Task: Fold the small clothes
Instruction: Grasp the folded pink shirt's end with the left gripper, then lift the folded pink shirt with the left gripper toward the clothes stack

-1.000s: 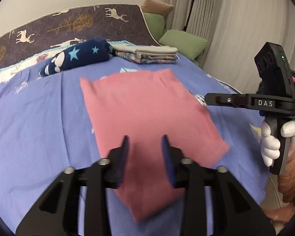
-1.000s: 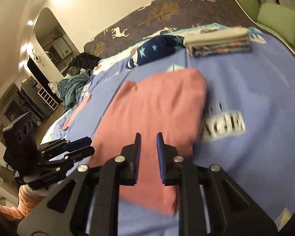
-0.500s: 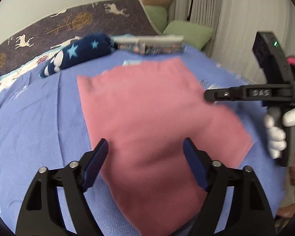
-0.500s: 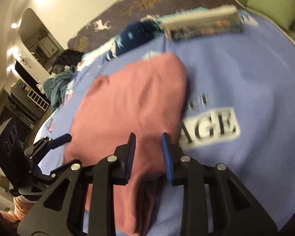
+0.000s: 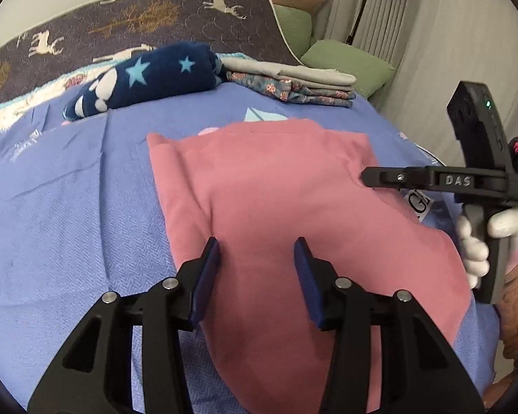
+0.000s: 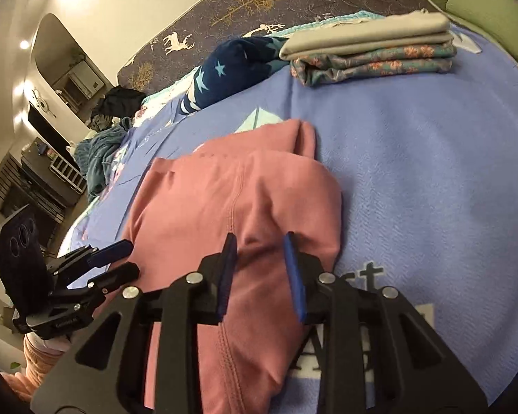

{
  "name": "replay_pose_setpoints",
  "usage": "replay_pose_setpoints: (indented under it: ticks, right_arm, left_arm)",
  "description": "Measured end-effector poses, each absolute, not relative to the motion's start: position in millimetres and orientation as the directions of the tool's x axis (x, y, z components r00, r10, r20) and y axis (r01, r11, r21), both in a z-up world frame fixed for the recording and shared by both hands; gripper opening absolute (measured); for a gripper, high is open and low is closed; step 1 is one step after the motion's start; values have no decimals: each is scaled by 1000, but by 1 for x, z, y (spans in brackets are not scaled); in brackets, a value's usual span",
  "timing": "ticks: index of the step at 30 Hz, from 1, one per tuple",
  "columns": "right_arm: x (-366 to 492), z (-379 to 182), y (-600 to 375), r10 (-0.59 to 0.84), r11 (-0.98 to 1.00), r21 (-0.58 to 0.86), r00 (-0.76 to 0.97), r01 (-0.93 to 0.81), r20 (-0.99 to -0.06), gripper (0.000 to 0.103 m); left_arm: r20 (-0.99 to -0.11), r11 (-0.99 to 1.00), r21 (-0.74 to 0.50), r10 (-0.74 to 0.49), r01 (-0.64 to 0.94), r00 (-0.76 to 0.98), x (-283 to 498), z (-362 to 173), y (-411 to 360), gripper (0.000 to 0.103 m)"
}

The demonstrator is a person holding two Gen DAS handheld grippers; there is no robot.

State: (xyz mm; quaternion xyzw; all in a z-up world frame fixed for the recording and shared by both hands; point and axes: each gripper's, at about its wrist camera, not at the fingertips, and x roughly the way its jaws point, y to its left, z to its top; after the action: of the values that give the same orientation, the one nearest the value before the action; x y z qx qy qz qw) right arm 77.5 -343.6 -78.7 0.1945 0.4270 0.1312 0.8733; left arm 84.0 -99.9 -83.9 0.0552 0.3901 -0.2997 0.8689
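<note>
A pink garment [image 5: 276, 189] lies folded on the blue bed cover [image 5: 69, 207]. My left gripper [image 5: 255, 245] hovers over its near part; its jaws are closing, astride the cloth with their pads clear of it. My right gripper [image 6: 259, 238] stands at the garment's [image 6: 207, 207] right edge, where the cloth is humped up. Its jaws are opening, and that ridge sits between them without being pinched. In the left wrist view the right gripper [image 5: 366, 176] comes in side-on, held by a white-gloved hand [image 5: 476, 248]. In the right wrist view the left gripper [image 6: 131, 257] is at the garment's left side.
At the back of the bed lie a rolled navy blanket with stars [image 5: 155, 76] and a stack of folded clothes [image 5: 293, 82], also seen as the stack [image 6: 373, 48]. Green cushions [image 5: 345, 65] sit beyond the bed's far right corner. Bare blue cover [image 6: 414, 172] stretches right of the garment.
Both grippers have come forward and lower over the pink garment. The left jaws spread wide, then narrowed; the right jaws widened. The garment's right edge now stands up in a ridge.
</note>
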Motion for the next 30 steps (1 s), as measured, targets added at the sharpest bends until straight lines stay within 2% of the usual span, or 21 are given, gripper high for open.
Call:
replay_pose_setpoints:
  ticks: [1, 2, 3, 5, 10, 12, 14, 19, 22, 24, 25, 27, 30]
  right_arm:
    - [75, -74, -346, 387, 893, 447, 605, -58, -696, 43]
    - [67, -64, -351, 379, 895, 441, 626, -63, -681, 56]
    - [61, -58, -355, 366, 902, 427, 645, -68, -671, 64]
    - [51, -48, -367, 327, 919, 389, 665, -60, -671, 70]
    - [70, -80, -376, 510, 838, 537, 489, -98, -707, 71]
    - [75, -88, -364, 528, 837, 529, 465, -144, -710, 79]
    - [82, -86, -352, 544, 833, 515, 457, -200, -704, 81]
    - [106, -87, -339, 559, 827, 513, 440, -230, -703, 81]
    - [111, -89, -344, 566, 820, 527, 457, -224, -686, 70]
    - [109, -90, -351, 554, 823, 535, 479, -192, -680, 48]
    - [108, -91, -353, 544, 826, 536, 489, -173, -681, 44]
    - [106, -90, -356, 554, 816, 555, 498, -164, -667, 28]
    - [98, -75, -344, 523, 842, 499, 537, -204, -662, 21]
  left_arm:
    - [-702, 812, -137, -484, 568, 523, 83, -80, -98, 49]
    - [-690, 812, -132, -487, 569, 535, 80, -75, -95, 54]
    - [-678, 819, -121, -482, 561, 556, 80, -69, -90, 65]
    - [-673, 832, -138, -476, 537, 565, 90, -65, -79, 69]
    - [-752, 821, -297, -516, 488, 410, 131, -98, -70, 69]
    - [-728, 794, -347, -564, 499, 390, 135, -101, -71, 68]
    - [-698, 746, -412, -627, 522, 346, 136, -102, -76, 64]
    - [-724, 747, -353, -600, 563, 341, 137, -103, -95, 63]
    - [-730, 749, -337, -590, 570, 344, 144, -103, -99, 58]
    - [-728, 753, -336, -589, 566, 352, 147, -102, -100, 46]
    - [-725, 755, -334, -588, 564, 357, 144, -101, -98, 42]
    - [-721, 761, -316, -581, 567, 377, 142, -96, -98, 26]
    - [-710, 767, -253, -561, 589, 426, 131, -79, -102, 22]
